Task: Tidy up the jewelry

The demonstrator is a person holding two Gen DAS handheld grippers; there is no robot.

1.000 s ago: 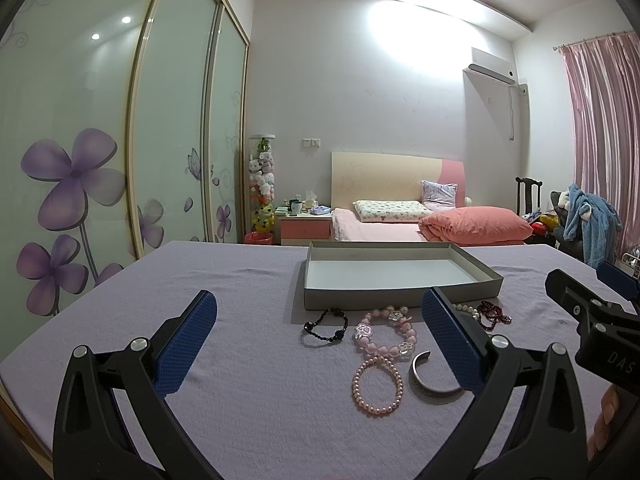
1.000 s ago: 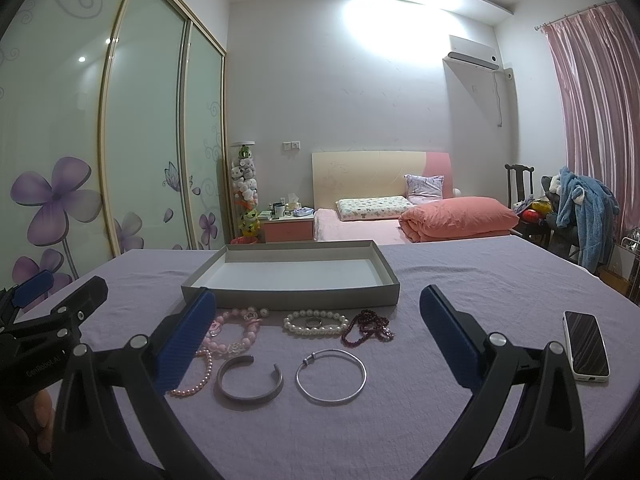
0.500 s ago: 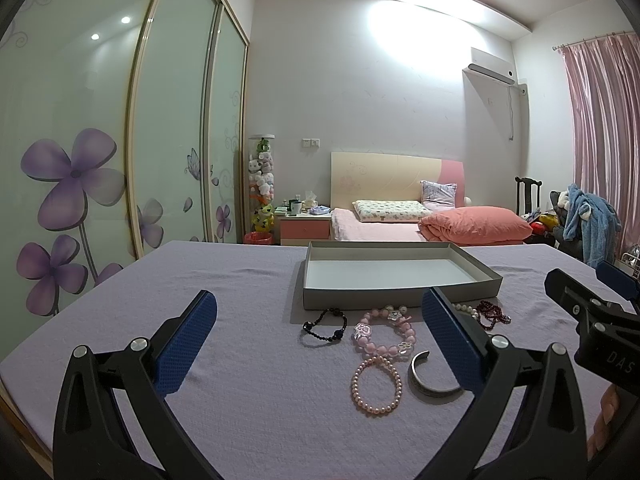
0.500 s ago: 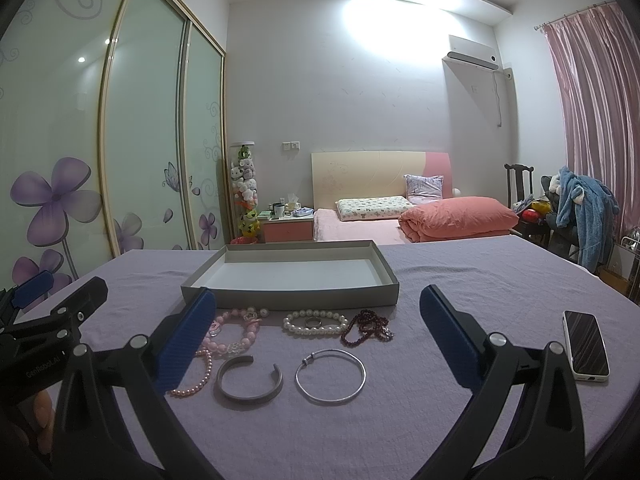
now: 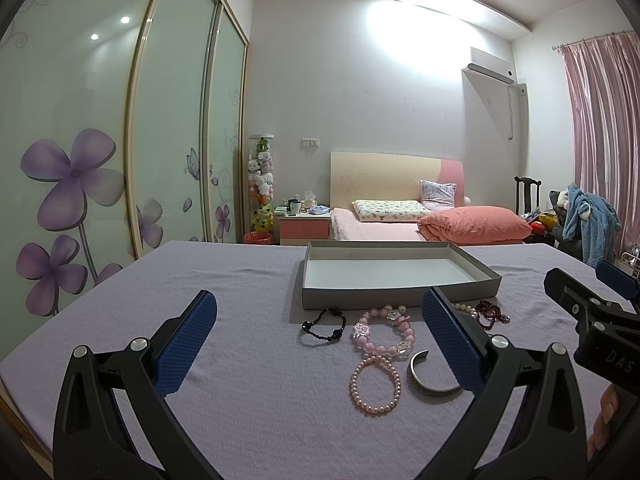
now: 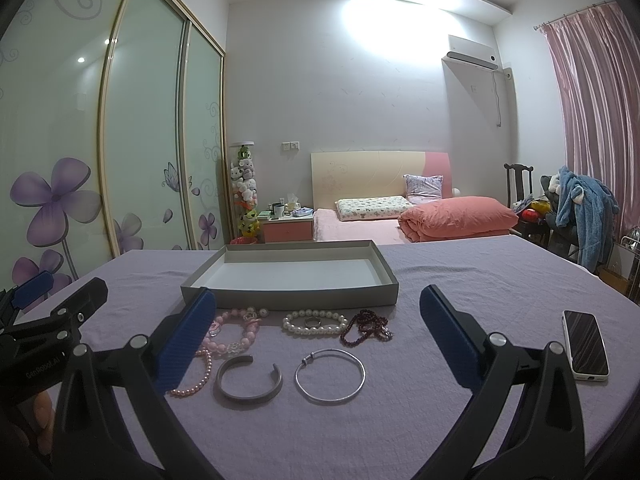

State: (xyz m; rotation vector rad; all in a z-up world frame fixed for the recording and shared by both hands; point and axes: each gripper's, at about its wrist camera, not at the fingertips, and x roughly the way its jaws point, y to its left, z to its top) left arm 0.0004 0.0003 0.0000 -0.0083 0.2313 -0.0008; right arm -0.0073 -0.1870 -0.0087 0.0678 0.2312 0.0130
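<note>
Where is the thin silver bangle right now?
In the right wrist view, the thin silver bangle lies on the purple cloth, right of the open cuff, below the dark red beads.

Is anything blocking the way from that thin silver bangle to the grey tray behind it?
Partly. The white pearl bracelet and dark red bead strand lie between the thin silver bangle and the grey tray; lifted over them and the tray's low wall, nothing else interferes.

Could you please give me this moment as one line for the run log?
stage: pre-grasp | left hand-held gripper: open, empty | right hand-held gripper: open, empty | tray: empty | bracelets: on purple cloth before tray
</note>
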